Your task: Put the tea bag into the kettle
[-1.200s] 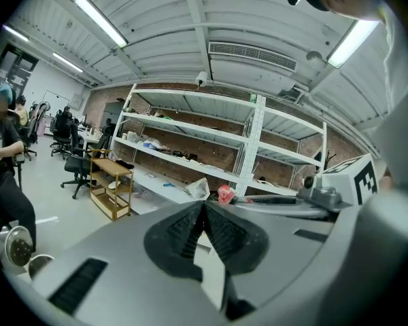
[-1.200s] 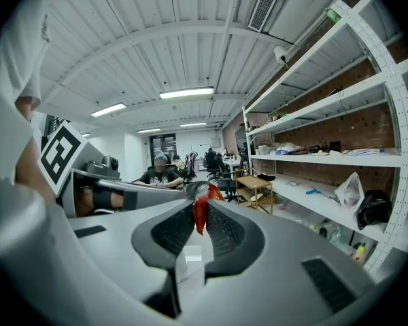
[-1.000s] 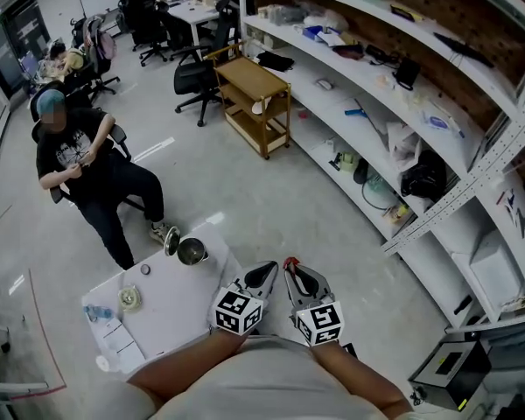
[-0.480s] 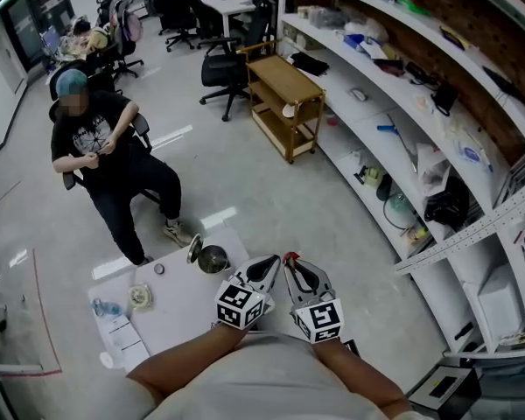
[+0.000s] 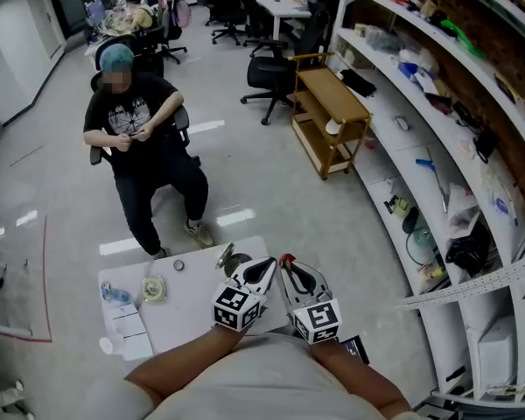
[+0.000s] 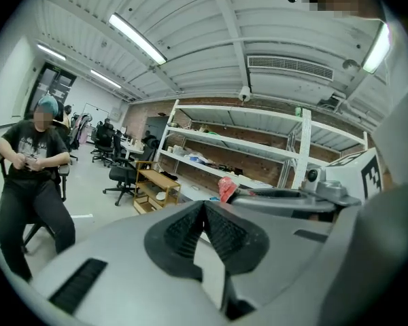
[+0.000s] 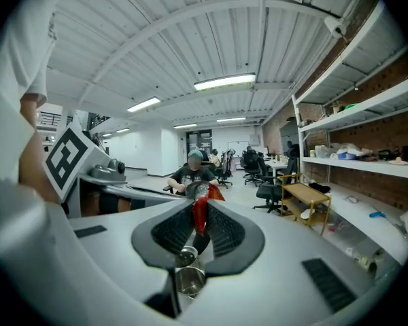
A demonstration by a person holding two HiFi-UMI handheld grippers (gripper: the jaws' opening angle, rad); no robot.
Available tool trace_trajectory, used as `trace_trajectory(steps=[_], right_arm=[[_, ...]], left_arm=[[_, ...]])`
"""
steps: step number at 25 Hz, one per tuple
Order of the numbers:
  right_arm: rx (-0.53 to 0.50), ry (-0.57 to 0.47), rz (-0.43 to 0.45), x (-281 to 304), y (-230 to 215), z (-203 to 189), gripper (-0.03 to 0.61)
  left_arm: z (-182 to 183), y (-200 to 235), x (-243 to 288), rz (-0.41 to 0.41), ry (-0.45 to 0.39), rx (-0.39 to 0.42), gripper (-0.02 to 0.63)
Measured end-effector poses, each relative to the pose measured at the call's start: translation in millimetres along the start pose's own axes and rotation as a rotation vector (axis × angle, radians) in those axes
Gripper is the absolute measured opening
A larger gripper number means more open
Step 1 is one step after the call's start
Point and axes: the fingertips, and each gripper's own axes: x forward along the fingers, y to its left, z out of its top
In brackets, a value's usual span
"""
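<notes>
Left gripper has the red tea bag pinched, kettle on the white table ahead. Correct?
Wrong gripper: the right gripper pinches the red tea bag, as the right gripper view shows. The kettle is on the white table ahead.

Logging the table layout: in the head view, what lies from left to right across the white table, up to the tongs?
Plastic packet → round dish → small cap → kettle → left tongs → right tongs, shut on the tea bag.
</notes>
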Motion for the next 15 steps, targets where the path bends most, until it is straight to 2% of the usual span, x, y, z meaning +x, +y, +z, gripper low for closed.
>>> trace_trajectory(steps=[7, 15], right_arm=[[-0.032, 0.017, 0.153, 46.8, 29.7, 9.2, 0.057], [-0.079, 0.017, 0.314, 87.1, 32.1, 19.6, 0.057]], left_arm=[[12.2, 53.9, -26.9, 0.155, -0.051, -0.042, 0.009], [24.4, 89.9, -27.2, 0.306, -0.098, -0.075, 0.01]])
